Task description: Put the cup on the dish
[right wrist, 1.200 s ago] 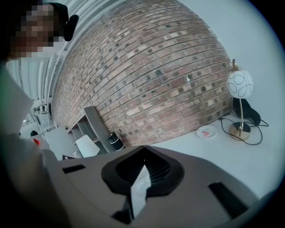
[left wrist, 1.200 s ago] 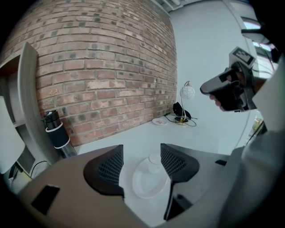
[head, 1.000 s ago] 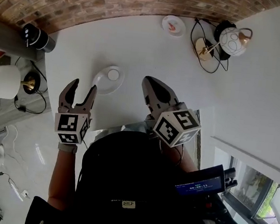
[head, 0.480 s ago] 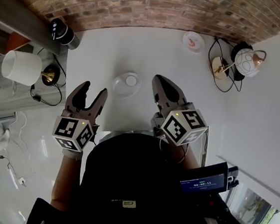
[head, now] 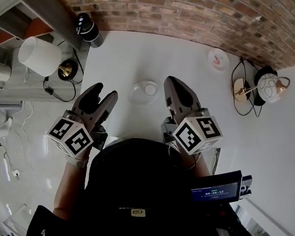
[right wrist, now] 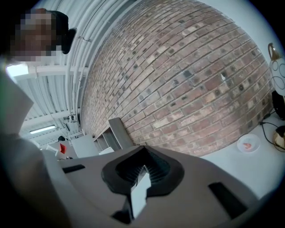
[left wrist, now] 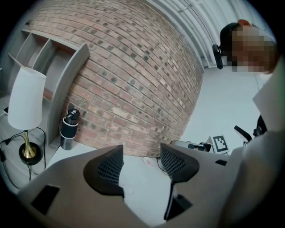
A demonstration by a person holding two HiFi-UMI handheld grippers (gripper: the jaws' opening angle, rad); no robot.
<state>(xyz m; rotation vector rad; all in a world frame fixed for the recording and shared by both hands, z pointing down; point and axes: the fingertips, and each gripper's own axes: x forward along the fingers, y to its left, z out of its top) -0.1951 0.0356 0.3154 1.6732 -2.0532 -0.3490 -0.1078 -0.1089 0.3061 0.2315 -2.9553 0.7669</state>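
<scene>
Person, bottom centre of frame, seen from above: black top, creased, small pale tag at mid-chest. Black device with lit blue screen, lower right. Both left gripper and right gripper: grey-brown moulded shells, black fingers faced with fine grid ribbing. Each carries a white cube printed with black square markers

**Left gripper view: jaws apart, empty**

Left gripper has its jaws spread, with only bare white table in the gap. A brick wall stands behind. At left are a white-shade lamp, a grey shelf unit and a dark cylinder at the wall base. A small pale disc lies far back, possibly a dish; it's too blurred to tell.
</scene>
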